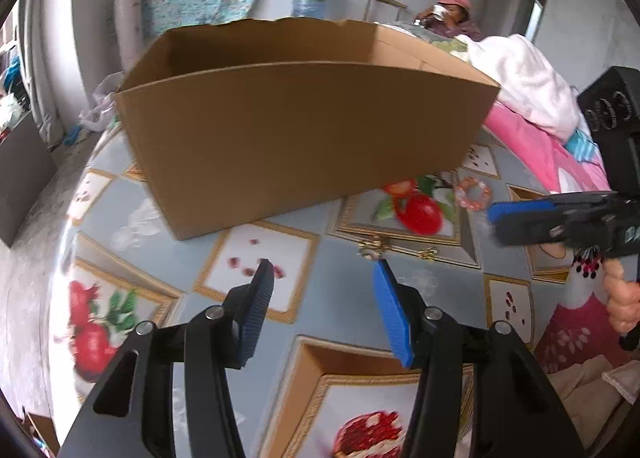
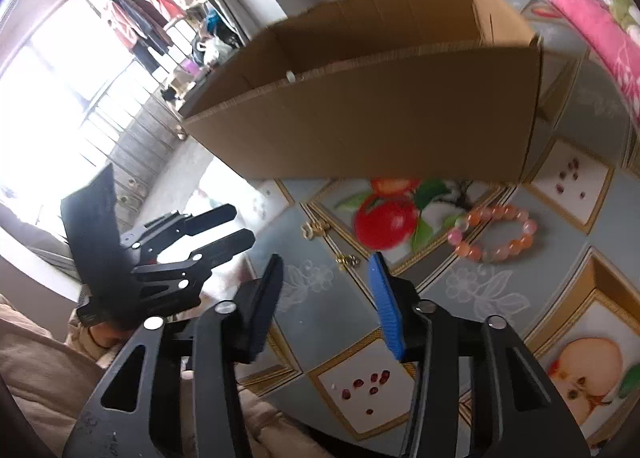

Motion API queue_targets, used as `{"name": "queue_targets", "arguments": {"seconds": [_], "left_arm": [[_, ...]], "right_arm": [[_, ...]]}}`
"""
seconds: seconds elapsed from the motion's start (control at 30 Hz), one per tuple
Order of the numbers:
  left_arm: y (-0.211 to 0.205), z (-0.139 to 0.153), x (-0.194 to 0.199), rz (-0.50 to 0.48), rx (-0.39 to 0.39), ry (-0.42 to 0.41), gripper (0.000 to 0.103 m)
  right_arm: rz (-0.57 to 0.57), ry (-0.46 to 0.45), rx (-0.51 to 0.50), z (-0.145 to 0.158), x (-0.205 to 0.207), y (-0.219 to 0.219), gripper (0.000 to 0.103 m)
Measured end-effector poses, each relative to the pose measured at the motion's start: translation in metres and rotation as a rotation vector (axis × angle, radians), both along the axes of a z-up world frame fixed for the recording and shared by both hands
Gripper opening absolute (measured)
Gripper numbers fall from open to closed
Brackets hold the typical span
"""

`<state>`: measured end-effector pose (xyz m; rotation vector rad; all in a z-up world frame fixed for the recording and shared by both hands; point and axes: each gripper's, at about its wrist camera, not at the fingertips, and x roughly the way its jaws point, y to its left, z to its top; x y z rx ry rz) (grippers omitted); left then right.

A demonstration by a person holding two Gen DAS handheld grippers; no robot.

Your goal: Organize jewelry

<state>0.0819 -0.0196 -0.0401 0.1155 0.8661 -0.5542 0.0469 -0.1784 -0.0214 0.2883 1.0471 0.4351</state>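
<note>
An open cardboard box (image 1: 296, 126) stands on the fruit-patterned tablecloth; it also shows in the right wrist view (image 2: 372, 122). A pink and orange bead bracelet (image 2: 494, 232) lies in front of the box's right end, small in the left wrist view (image 1: 473, 193). Two small gold earrings (image 2: 347, 259) (image 2: 311, 229) lie on the cloth near it, also in the left wrist view (image 1: 371, 249) (image 1: 427, 253). My left gripper (image 1: 324, 270) is open and empty, just short of the earrings. My right gripper (image 2: 326, 264) is open and empty above them. A small white thing (image 2: 290, 77) shows inside the box.
A bed with a pink blanket (image 1: 532, 138) and white cloth (image 1: 520, 74) lies right of the table. A person (image 1: 450, 14) sits behind the box. The table edge (image 1: 68, 198) drops off at the left. A window (image 2: 60, 98) with hanging clothes is far left.
</note>
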Motion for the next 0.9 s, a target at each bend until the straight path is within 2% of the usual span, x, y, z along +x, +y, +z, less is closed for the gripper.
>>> {"name": "queue_targets", "arguments": {"seconds": [0.13, 0.27, 0.5, 0.77, 0.9], "left_arm": [[-0.014, -0.004, -0.001, -0.065, 0.015, -0.039, 0.050], [-0.028, -0.012, 0.004, -0.106, 0.014, -0.026, 0.045], [-0.039, -0.021, 0.013, -0.121, 0.040, -0.012, 0.030], [-0.045, -0.022, 0.015, -0.155, 0.070, -0.041, 0.029], [-0.047, -0.023, 0.015, -0.167, 0.084, -0.060, 0.018]], "right_arm": [[0.012, -0.018, -0.091, -0.009, 0.002, 0.015, 0.033], [0.027, -0.032, -0.137, -0.014, 0.002, 0.024, 0.030], [0.039, -0.050, -0.145, -0.018, 0.003, 0.027, 0.029], [0.017, -0.033, -0.120, -0.023, 0.006, 0.015, 0.029], [0.006, -0.027, -0.107, -0.019, 0.003, 0.006, 0.029]]}}
